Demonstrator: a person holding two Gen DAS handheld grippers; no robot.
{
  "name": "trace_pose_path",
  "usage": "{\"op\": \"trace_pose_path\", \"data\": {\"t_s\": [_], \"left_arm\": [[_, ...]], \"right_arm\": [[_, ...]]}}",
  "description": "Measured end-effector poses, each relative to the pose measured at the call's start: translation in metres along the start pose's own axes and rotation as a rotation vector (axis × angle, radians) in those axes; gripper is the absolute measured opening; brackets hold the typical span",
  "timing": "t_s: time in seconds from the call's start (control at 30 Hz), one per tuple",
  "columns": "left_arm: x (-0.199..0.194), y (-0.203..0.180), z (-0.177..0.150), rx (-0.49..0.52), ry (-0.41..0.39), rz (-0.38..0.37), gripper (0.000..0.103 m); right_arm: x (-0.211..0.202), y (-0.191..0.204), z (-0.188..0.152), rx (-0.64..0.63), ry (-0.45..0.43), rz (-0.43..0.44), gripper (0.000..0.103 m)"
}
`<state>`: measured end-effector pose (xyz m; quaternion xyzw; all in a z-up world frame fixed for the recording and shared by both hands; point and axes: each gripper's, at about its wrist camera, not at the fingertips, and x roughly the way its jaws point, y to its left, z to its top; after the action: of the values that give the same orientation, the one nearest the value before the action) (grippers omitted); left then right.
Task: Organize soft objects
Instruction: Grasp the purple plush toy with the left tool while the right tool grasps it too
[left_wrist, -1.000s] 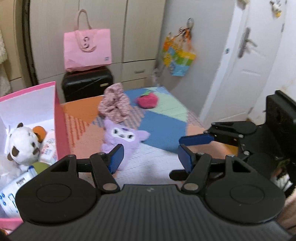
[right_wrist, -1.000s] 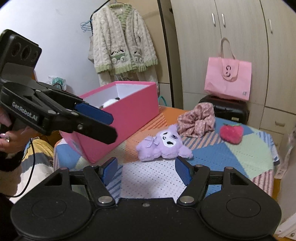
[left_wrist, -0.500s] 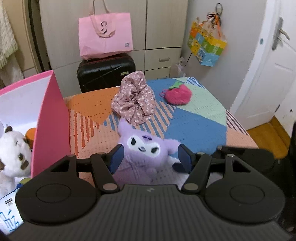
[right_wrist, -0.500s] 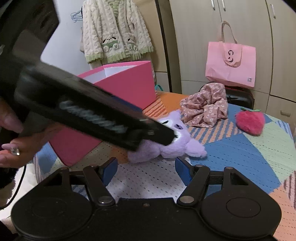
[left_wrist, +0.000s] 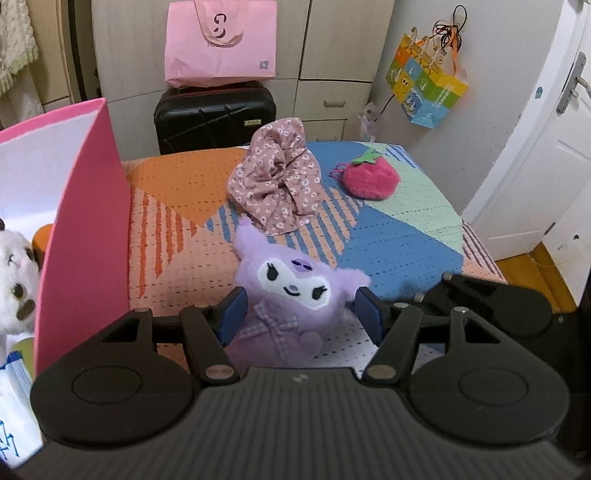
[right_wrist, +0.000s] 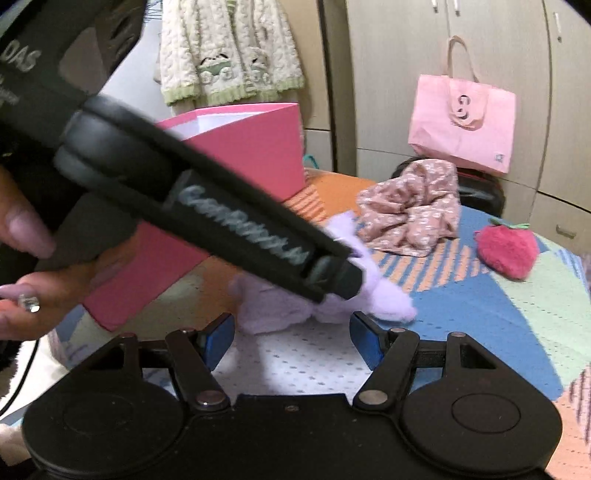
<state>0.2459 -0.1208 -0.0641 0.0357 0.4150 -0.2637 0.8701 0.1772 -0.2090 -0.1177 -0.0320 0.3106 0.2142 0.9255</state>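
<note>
Purple plush (left_wrist: 291, 295) — left gripper (left_wrist: 301, 314) released, straddling it; right gripper (right_wrist: 291, 332) released, empty — clench at midbody, lift straight.

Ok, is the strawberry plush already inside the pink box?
No, the strawberry plush lies on the patterned bedspread at the far right, well apart from the pink box.

My left gripper (left_wrist: 299, 315) and right gripper (right_wrist: 291, 338) are matte black, with blue pads, round silver pivot screws and ribbed housing. Silver lettering marks one body. My hand (right_wrist: 35, 291) wears a jewelled ring and long polished nails.
</note>
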Motion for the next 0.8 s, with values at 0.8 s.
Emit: {"op": "trace_pose_path", "data": {"t_s": [0.8], "left_arm": [[-0.002,0.014,-0.015,-0.202,-0.157,0.007,0.076]], "right_arm": [[0.002,-0.011,-0.002,-0.041,0.021,-0.021,0.085]]}}
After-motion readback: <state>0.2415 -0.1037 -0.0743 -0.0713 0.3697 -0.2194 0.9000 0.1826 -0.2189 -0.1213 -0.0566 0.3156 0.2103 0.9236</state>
